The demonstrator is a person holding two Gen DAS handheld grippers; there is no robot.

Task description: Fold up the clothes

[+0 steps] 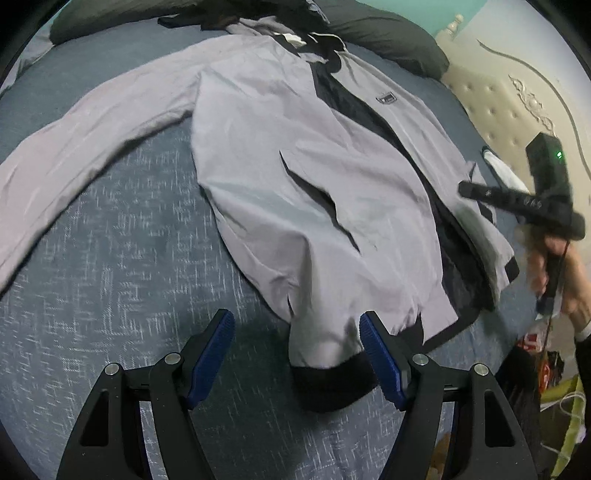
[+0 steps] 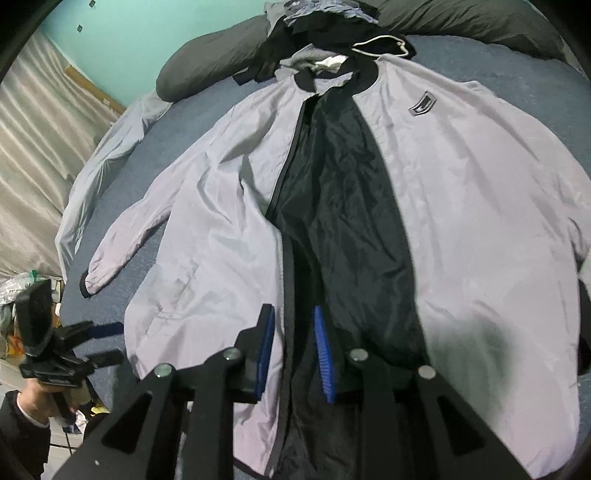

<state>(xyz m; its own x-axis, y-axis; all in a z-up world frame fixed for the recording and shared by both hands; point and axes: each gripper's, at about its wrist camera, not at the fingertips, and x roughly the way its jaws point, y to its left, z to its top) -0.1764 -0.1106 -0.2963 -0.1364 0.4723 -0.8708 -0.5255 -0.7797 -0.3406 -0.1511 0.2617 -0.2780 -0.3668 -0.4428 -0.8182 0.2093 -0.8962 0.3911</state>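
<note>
A grey jacket (image 1: pixel 277 147) with a black lining lies front up on the blue bedspread (image 1: pixel 110 277), zip open. My left gripper (image 1: pixel 297 325) stands open just above the jacket's near end. Its black ribbed band (image 1: pixel 325 384) lies between the blue pads (image 1: pixel 225 332), untouched. In the right wrist view the jacket (image 2: pixel 461 221) fills the frame. My right gripper (image 2: pixel 293 319) hovers over the lower front, slightly open. The zip edge (image 2: pixel 291 258) of one front panel runs between its pads (image 2: pixel 321 343), which do not press on it. A hand holds each gripper: the right one (image 1: pixel 524 201), the left one (image 2: pixel 55 343).
Dark grey pillows (image 2: pixel 221 55) and a heap of dark clothes (image 2: pixel 321 22) lie beyond the collar. A padded headboard (image 1: pixel 491 103) bounds one side of the bed and a pale curtain (image 2: pixel 37 166) the other. Clutter (image 1: pixel 535 350) sits on the floor past the bed's edge.
</note>
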